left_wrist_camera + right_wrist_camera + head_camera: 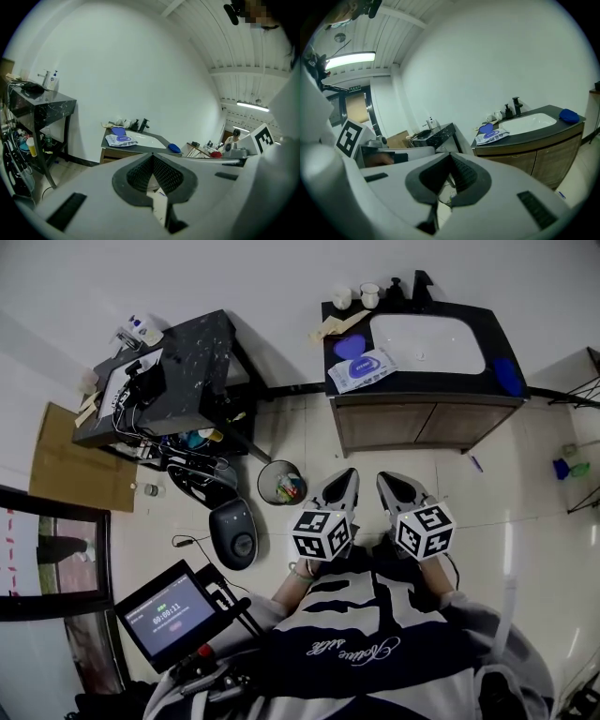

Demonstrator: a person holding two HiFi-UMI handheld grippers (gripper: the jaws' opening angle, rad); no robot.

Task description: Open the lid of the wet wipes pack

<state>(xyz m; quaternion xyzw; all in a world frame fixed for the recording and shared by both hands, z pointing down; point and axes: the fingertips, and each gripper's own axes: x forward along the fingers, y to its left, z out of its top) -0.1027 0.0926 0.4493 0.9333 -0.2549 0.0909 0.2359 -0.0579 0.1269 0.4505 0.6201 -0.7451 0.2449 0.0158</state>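
The wet wipes pack (362, 369) is white with a blue label and lies on the dark vanity counter (417, 396), left of the sink. It also shows in the left gripper view (120, 139) and the right gripper view (492, 135). A blue rounded flap (349, 346) stands at its far end; I cannot tell whether it is the pack's lid. My left gripper (339, 488) (153, 157) and right gripper (398, 488) (450, 157) hang side by side over the floor, well short of the counter. Both are shut on nothing.
A white basin (427, 343), a black faucet (422, 282), two cups (354, 296) and a blue sponge (507, 376) share the counter. A black marble table (187, 362) with cables stands left. A waste bin (280, 482) and a black round device (234, 532) sit on the floor.
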